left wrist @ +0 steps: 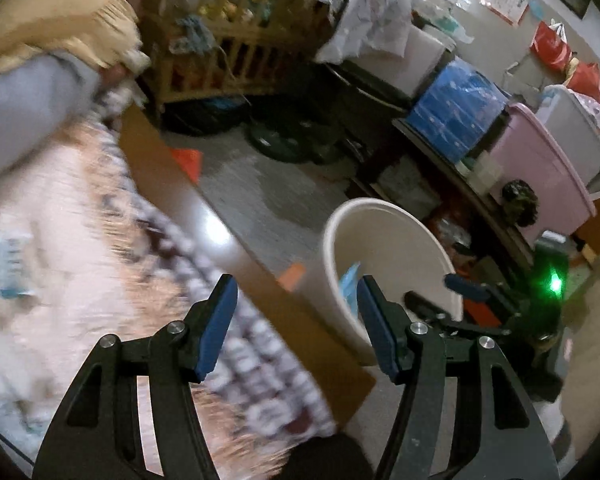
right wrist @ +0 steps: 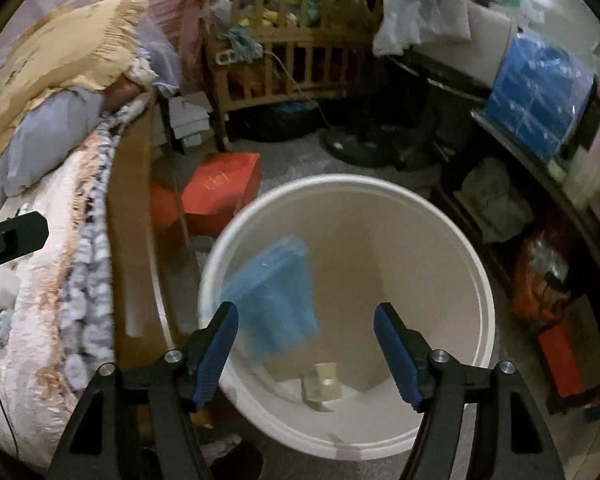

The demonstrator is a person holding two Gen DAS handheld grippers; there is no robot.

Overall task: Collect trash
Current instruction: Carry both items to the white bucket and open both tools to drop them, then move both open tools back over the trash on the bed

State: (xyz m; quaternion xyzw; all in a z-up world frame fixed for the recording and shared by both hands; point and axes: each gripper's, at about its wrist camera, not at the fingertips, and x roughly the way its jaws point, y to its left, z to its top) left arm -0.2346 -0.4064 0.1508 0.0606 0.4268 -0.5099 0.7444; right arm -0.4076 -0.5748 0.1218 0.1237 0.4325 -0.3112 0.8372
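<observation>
Blue bag (right wrist: 272,300) blurred inside white bin (right wrist: 452,216), long axis tilted; right gripper (right wrist: 306,354) spread above it, empty; left gripper (left wrist: 294,326) spread beside bin.

A red box (right wrist: 220,188) lies on the floor (beside the bed (right wrist: 40,280)).

Blue bag (right wrist: 274,302) blurred inside white bin (right wrist: 485,292), below open right claw (right wrist: 306,338).

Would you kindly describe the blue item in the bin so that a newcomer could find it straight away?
Start at the bed on the left; beside its wooden frame on the floor stands a white round bin. Inside, near the bin's left wall, is a translucent blue plastic bag, blurred in this view. It is the only blue thing there; the small pale item at the bottom is beige.
</observation>
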